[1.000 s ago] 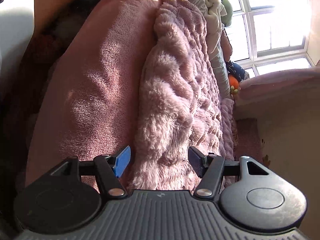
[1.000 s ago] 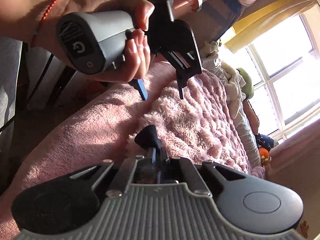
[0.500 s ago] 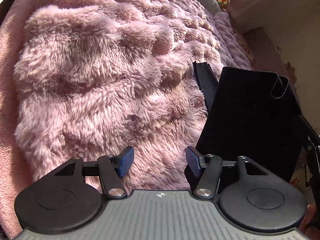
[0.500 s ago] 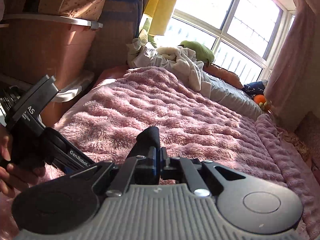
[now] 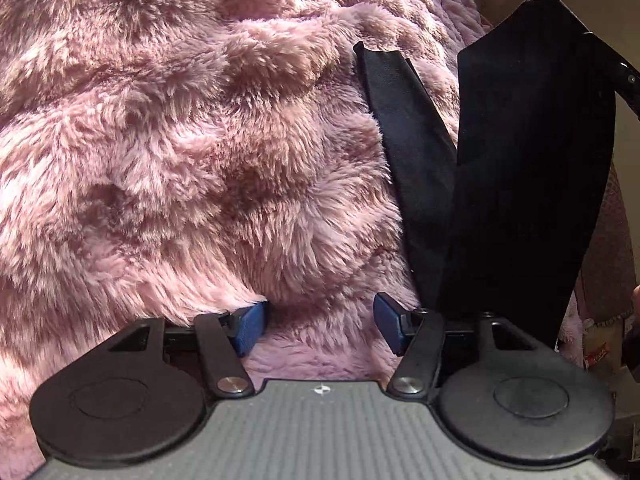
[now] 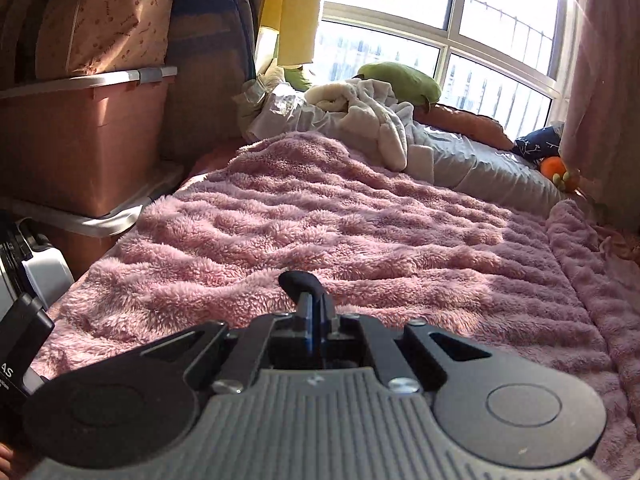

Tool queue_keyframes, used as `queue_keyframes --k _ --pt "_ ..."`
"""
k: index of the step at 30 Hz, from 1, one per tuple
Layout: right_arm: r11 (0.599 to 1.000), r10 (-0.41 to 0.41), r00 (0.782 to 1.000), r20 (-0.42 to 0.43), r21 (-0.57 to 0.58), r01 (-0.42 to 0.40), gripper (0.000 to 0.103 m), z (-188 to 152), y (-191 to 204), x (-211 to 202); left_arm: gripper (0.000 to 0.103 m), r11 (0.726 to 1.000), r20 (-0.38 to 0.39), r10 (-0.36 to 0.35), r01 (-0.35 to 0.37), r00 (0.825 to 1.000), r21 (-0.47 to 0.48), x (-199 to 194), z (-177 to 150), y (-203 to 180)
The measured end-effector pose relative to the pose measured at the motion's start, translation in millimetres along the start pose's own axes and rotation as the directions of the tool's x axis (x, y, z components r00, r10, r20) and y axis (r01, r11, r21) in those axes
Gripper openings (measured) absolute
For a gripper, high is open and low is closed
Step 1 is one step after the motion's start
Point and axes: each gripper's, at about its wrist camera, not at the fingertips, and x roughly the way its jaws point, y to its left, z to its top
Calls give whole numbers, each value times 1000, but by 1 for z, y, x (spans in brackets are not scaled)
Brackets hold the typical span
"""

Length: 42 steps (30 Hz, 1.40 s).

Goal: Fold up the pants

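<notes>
Pants of black smooth cloth (image 5: 520, 168) hang at about two o'clock in our left wrist view, one narrow dark strip (image 5: 404, 128) draping down at one o'clock onto the fluffy pink plush blanket (image 5: 180, 140). Our left gripper (image 5: 318, 326) stands with its blue pads (image 5: 250, 326) well apart over bare plush; nothing lies between them, and the cloth passes just beside the right-hand pad. The pants are lifted rather than laid flat, so we judge the folding barely begun: spreading them out and every fold remain. Their upper edge runs off toward a dark bar at three o'clock, and what holds them there is cut off.

From our right wrist view, our right gripper (image 6: 316, 312) is clamped fully together on a small black wad (image 6: 298, 282) at twelve o'clock, likely a pinch of the pants, though the garment itself hangs hidden below. Beyond lie the same blanket and a bright window (image 6: 400, 20) at one o'clock. A brown storage box (image 6: 80, 140) sits at ten o'clock.
</notes>
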Motion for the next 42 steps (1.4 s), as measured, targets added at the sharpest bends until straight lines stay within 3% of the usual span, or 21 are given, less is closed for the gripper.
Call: queue_keyframes --k 5,7,10,13,15,17,22,25,28,30,31,33,36,38,39,40,42 --pt "963 177 981 76 194 -189 0 -9 -40 22 82 985 111 86 -101 990 139 9 -25 -28" --pt "945 200 975 95 245 -218 0 -18 -50 32 82 967 151 130 -159 980 199 11 -35 -39" --pt "942 181 983 32 283 -183 0 -35 -58 63 82 954 170 149 -187 974 236 14 -42 -45" --pt "934 169 984 -48 328 -144 0 -55 -61 101 82 964 150 133 -163 980 210 15 -40 -45" --pt "955 120 984 -133 288 -77 0 -60 -55 125 81 968 137 121 -148 983 203 6 -33 -35" --pt "970 94 967 -237 242 -35 0 -67 -52 145 80 970 128 118 -142 985 196 4 -24 -31" --pt "962 -64 981 -184 249 110 0 -63 -66 125 76 983 104 97 -111 990 147 0 -17 -22" --pt "949 -217 957 -190 188 252 0 -52 -69 112 74 990 99 58 -70 993 122 -8 -15 -19" --pt "935 -291 940 -179 154 319 0 -41 -61 93 73 988 117 7 -25 993 152 -15 -19 -22" --pt "919 -336 932 -140 168 357 11 -38 -53 69 71 979 152 -30 -1 988 203 -22 -26 -26" --pt "902 -379 918 -119 176 395 27 -38 -46 50 71 975 167 -55 18 984 221 -25 -28 -26" --pt "857 -461 883 -92 211 469 31 -46 -36 10 71 964 171 -130 84 977 252 -33 -33 -25" --pt "801 -481 874 -72 368 471 32 -72 -32 -65 71 929 84 -252 217 964 301 -45 -40 -29" --pt "757 -471 878 -86 472 453 32 -101 -30 -118 70 855 74 -308 242 948 458 -65 -48 -51" --pt "722 -484 867 -121 504 474 32 -120 -26 -144 70 827 106 -341 244 934 507 -79 -52 -61" --pt "694 -499 851 -165 512 506 32 -135 -21 -164 70 806 126 -397 280 909 522 -93 -53 -71" --pt "640 -529 816 -233 522 564 32 -159 -10 -195 71 750 68 -485 375 872 545 -108 -49 -98"
